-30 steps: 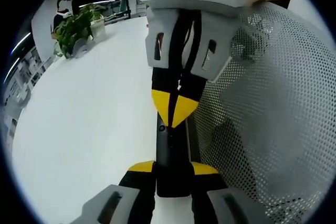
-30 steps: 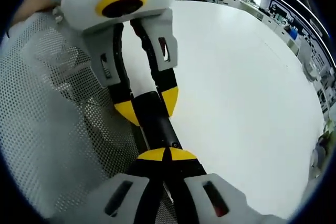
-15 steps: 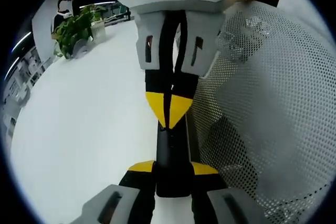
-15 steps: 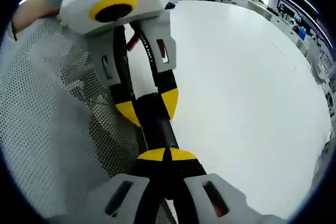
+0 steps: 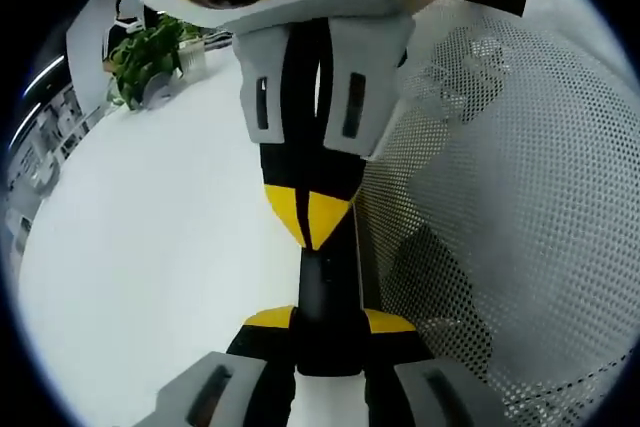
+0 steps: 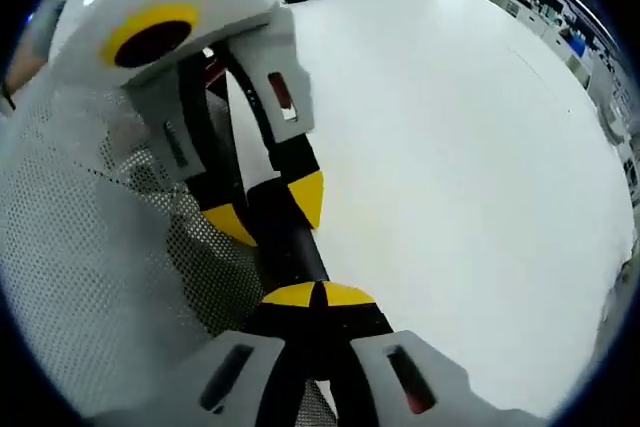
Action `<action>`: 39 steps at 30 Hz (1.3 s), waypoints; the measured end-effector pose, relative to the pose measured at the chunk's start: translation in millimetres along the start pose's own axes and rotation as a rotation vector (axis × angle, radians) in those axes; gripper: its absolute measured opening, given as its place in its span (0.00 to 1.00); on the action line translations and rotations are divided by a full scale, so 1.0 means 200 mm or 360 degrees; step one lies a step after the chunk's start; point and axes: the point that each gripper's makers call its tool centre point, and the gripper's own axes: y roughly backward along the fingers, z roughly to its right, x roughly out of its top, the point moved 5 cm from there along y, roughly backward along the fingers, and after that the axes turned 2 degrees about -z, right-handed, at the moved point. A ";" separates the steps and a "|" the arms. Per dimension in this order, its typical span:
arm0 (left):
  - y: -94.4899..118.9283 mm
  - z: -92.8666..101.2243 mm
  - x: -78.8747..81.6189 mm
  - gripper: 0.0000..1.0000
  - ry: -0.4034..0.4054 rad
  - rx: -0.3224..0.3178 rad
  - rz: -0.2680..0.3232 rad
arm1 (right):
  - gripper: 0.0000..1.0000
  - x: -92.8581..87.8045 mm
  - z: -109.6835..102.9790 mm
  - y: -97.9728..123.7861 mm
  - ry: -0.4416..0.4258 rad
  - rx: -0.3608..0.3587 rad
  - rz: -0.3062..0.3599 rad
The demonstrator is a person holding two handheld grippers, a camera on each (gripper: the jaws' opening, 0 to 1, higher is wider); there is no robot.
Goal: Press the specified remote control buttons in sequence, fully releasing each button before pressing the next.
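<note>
Holding the black remote control (image 5: 328, 302) between my left gripper (image 5: 330, 322) jaws, I see it run from 6 o'clock toward the middle of the left gripper view. My right gripper (image 5: 308, 222) comes down from 12 o'clock; its yellow tips are together and rest on the far end of the remote. In the right gripper view my right gripper (image 6: 318, 295) has both tips closed against each other on the remote control (image 6: 290, 247), and my left gripper (image 6: 268, 205) clamps it from 11 o'clock. A white table (image 6: 450, 167) lies at 3 o'clock, a white mesh sleeve (image 6: 90, 277) at 9 o'clock. A green potted plant (image 5: 150, 52) stands at 10 o'clock in the left gripper view.
</note>
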 end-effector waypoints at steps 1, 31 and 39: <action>0.00 0.00 0.00 0.24 0.0003 0.0001 0.0001 | 0.00 0.00 0.00 0.00 -0.0056 0.0005 -0.0011; 0.00 0.00 0.00 0.24 0.0032 0.0001 0.0034 | 0.00 0.01 -0.12 -0.02 0.0353 -0.0153 0.0115; 0.00 0.00 0.00 0.24 0.0045 -0.0004 0.0032 | 0.00 0.06 -0.14 -0.01 0.0372 -0.0145 0.0208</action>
